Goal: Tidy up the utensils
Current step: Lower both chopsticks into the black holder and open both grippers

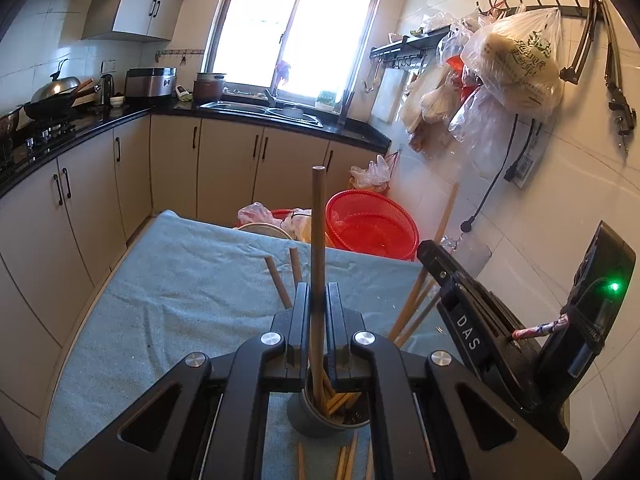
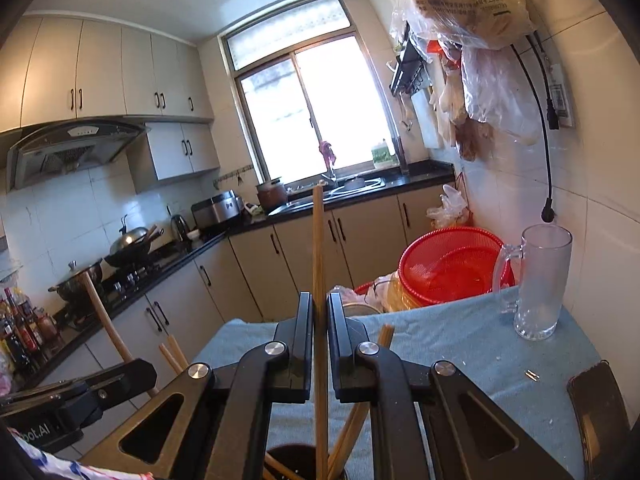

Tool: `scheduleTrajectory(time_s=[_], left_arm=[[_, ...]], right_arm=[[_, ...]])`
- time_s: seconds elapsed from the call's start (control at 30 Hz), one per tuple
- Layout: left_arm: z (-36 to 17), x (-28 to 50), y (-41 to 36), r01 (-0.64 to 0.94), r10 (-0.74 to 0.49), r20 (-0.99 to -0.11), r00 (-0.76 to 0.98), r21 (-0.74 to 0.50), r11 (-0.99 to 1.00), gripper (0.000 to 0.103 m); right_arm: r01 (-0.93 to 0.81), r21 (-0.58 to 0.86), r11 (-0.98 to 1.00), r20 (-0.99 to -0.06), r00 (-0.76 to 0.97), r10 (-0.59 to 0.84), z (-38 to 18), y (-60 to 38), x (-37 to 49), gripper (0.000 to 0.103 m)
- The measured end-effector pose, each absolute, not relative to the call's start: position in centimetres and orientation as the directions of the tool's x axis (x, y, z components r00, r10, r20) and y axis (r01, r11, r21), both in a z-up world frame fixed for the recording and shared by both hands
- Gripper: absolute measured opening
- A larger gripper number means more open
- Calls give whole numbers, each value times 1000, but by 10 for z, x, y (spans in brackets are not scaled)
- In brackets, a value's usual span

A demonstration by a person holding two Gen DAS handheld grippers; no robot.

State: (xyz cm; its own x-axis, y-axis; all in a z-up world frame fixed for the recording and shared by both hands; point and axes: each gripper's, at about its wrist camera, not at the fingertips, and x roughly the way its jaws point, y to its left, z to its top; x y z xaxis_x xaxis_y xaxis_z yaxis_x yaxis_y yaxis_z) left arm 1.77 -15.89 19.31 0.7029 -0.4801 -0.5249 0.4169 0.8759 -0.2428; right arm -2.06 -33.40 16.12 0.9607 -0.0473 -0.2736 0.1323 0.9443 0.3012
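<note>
In the left wrist view my left gripper [image 1: 318, 300] is shut on a dark brown chopstick [image 1: 318, 224], held upright with its lower end in a grey holder cup [image 1: 320, 420] full of wooden chopsticks. Loose chopsticks [image 1: 348, 460] lie on the blue cloth [image 1: 180, 288] in front of the cup. In the right wrist view my right gripper [image 2: 320, 312] is shut on a light wooden chopstick [image 2: 318, 248], upright over a dark cup [image 2: 296, 460] holding several chopsticks. The other gripper shows at right in the left view [image 1: 480, 320] and at lower left in the right view [image 2: 80, 396].
A glass mug [image 2: 540, 280] stands on the cloth at the right near the tiled wall. A red basket [image 2: 452, 268] sits beyond the table's far edge. A dark phone-like object [image 2: 596, 412] lies at the right edge. Kitchen counters and cabinets run along the left and back.
</note>
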Motion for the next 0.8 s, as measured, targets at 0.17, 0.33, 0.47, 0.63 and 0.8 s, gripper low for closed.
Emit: scheduleTrajectory(time_s=[0.17,0.33,0.47,0.63,0.8], left_arm=[[194,10,-152,408,-477,-514,713,-249,878,7],[199,-3,-144,410,-482,-513,711,-255,876,9],[207,-19,-133,405,-481,-507,715,-261,876,11],[216,-51,-111,391,-476,-480,737,-272,879,30],[210,-94,-78,304,-394,-437,808,-263,916,64]], right_arm=[[129,308,943,-291,956,-36,159,-334,-27,14],[119,293,949,-288,957,-31,165,-329,-37,25],[110,292,950,-271,962,-28,175,-328,-52,35],[115,278,954,-253,967,-43,187,-326,-83,47],[151,261,953,-257,963,-82,186,-321,-128,60]])
